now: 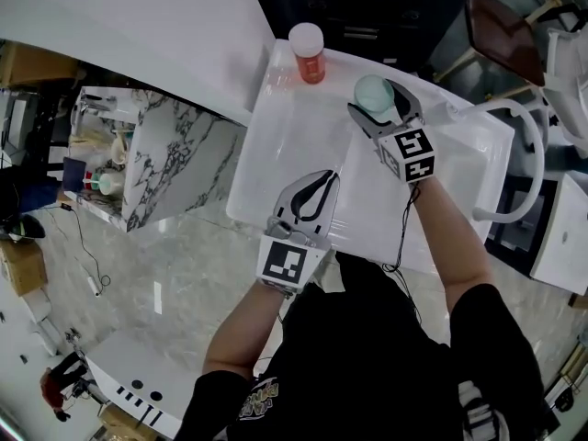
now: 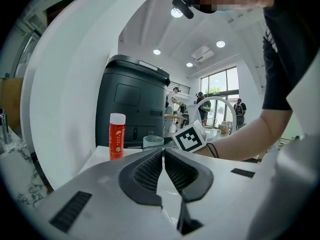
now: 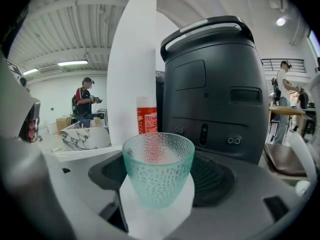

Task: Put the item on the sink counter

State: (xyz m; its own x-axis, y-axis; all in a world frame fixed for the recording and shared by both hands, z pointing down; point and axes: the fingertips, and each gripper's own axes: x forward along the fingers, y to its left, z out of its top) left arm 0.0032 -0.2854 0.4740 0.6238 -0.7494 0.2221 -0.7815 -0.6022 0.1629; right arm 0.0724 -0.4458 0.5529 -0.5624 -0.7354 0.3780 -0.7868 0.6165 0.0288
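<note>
Steadily, I'm pinching the cup [image 3: 158, 169] upright in my right gripper [image 1: 379, 102], aiming it flat onto the counter [image 1: 285, 154] (bottle [image 1: 307, 53] at ten o'clock); left gripper [image 1: 323, 180] idling, pressed together.

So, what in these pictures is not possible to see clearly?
- Bottom of the glass cup: right gripper view, hidden by the jaws of the right gripper, so whether it rests on the sink counter is unclear.
- Print on the red bottle: too small in every view.
- Glass cup in the left gripper view: only its rim shows above the shut left gripper.
</note>
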